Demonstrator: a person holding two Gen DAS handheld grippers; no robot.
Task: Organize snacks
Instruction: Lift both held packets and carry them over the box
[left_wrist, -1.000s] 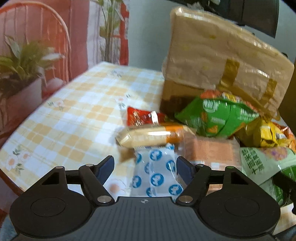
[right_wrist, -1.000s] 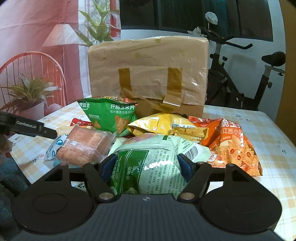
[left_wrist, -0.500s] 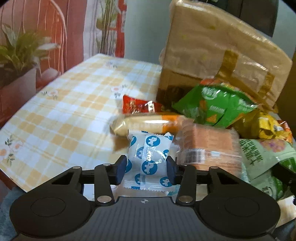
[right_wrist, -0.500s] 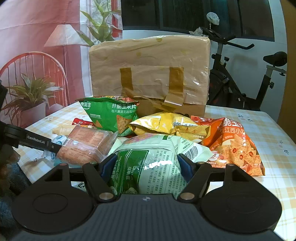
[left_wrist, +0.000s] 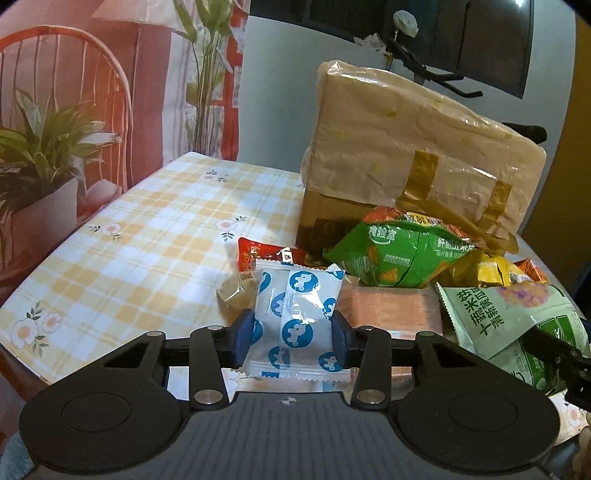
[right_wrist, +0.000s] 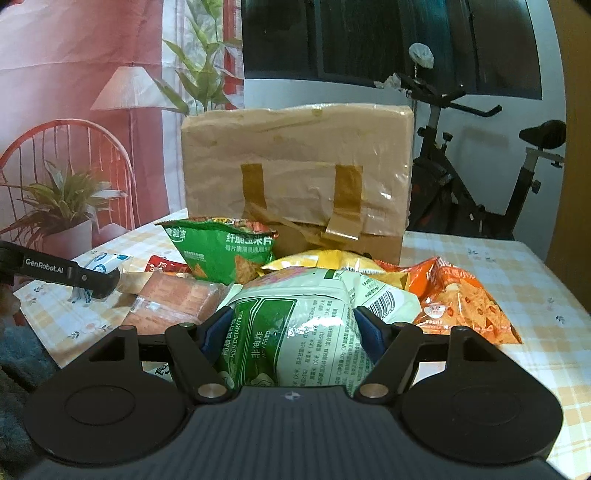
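Left wrist view: my left gripper (left_wrist: 291, 338) is clamped on the white-and-blue packet (left_wrist: 297, 319), both blue pads pressing its sides, packet upright and lifted off the checked tablecloth (left_wrist: 140, 251) in front of the snack pile. Right wrist view: my right gripper (right_wrist: 291, 334) squeezes the pale green bag (right_wrist: 295, 332) at the near edge of the pile, fingers denting both sides. Behind sit the dark green chip bag (right_wrist: 225, 253), yellow bag (right_wrist: 332, 262), orange bag (right_wrist: 461, 295) and taped cardboard box (right_wrist: 295, 170).
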